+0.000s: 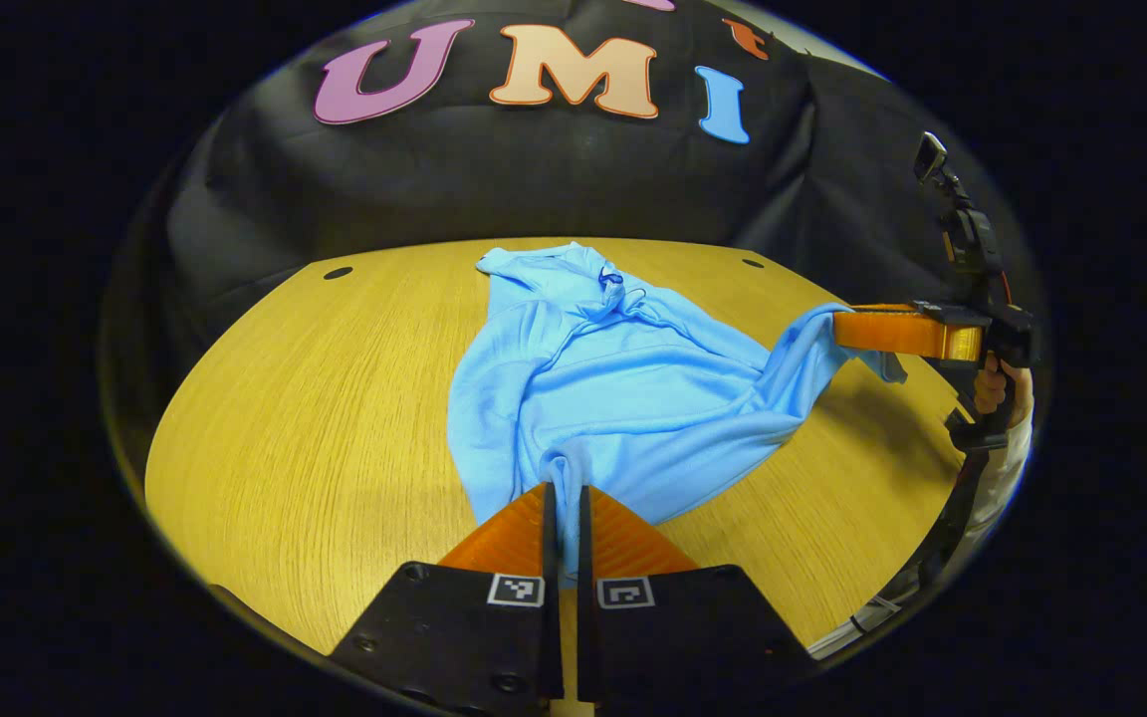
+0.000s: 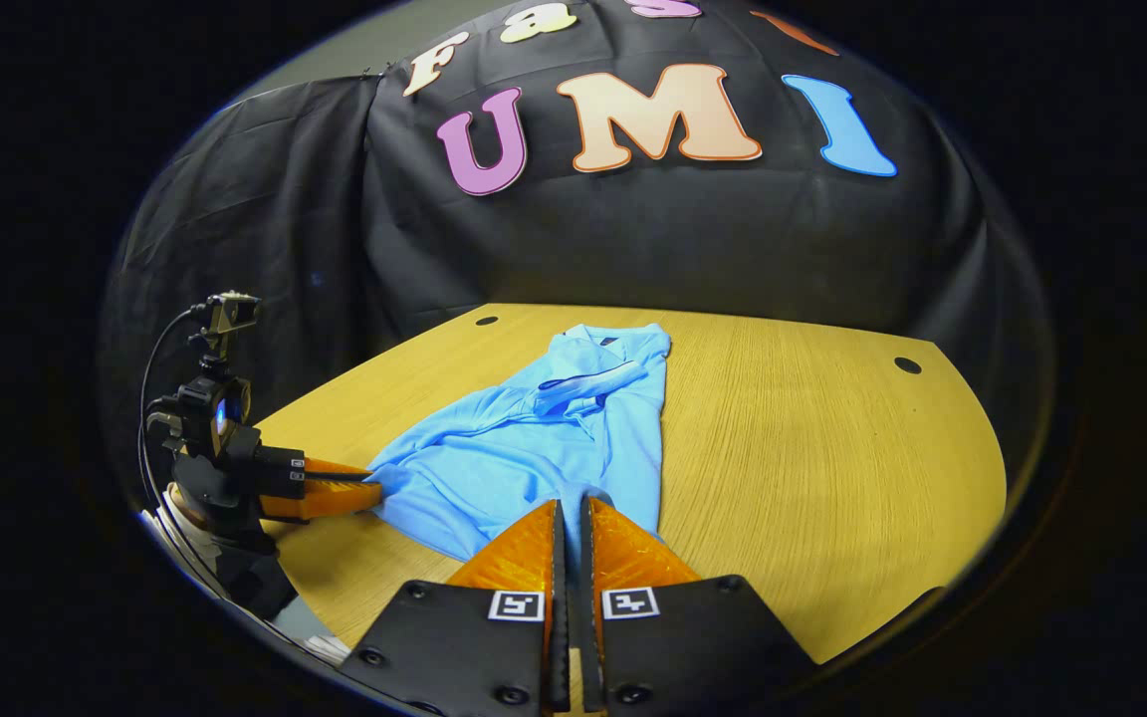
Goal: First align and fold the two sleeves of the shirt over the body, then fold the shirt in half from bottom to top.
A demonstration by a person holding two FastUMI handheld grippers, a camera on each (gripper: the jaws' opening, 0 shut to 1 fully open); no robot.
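Observation:
A light blue shirt (image 1: 613, 388) lies crumpled on the wooden table (image 1: 335, 418), its collar (image 1: 573, 264) towards the far edge. My left gripper (image 1: 564, 486) is shut on a bunched bit of the shirt's near edge, which stands up between the fingers. Off to the right, my right gripper (image 1: 837, 329) pinches another part of the shirt and holds it lifted off the table. In the right gripper view, my right gripper (image 2: 571, 501) is shut on the near edge of the shirt (image 2: 534, 438). At the left of that view, my left gripper (image 2: 374, 486) grips the cloth low over the table.
Bare table (image 2: 812, 468) spreads wide to either side of the shirt. Small dark holes (image 1: 338, 272) (image 2: 907, 365) sit near the table's far corners. A hand (image 1: 992, 388) holds the right gripper's handle, and the black cloth wall closes off the back.

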